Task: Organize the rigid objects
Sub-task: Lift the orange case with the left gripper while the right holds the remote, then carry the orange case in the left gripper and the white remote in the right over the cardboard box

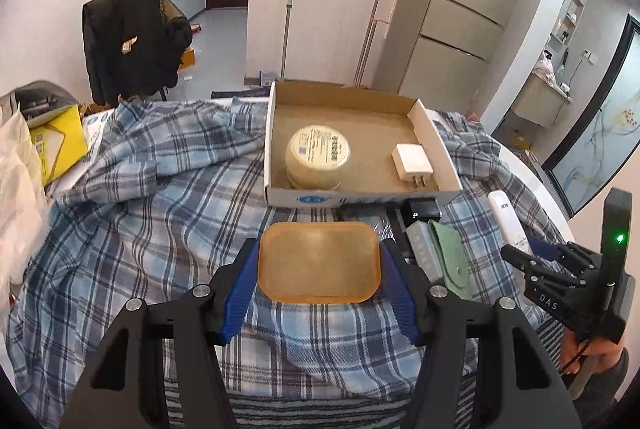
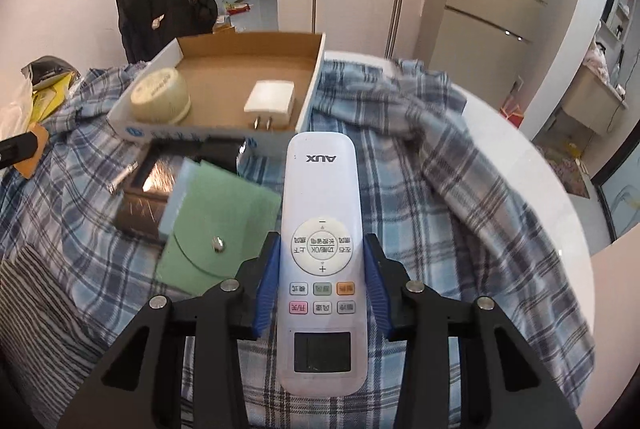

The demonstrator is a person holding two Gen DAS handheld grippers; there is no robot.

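Cardboard box (image 1: 432,133) holds a round tub (image 1: 318,157) and white charger (image 1: 412,159)
Right gripper (image 2: 322,283) clamps the remote (image 2: 322,229), lengthwise toward the box; left gripper (image 1: 318,263) grips an amber tray (image 1: 318,261) above plaid cloth (image 1: 160,189)

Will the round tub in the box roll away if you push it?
Probably not: the round tub stands upright on its flat base in the cardboard box. The walls would likely stop it. It may slide instead.
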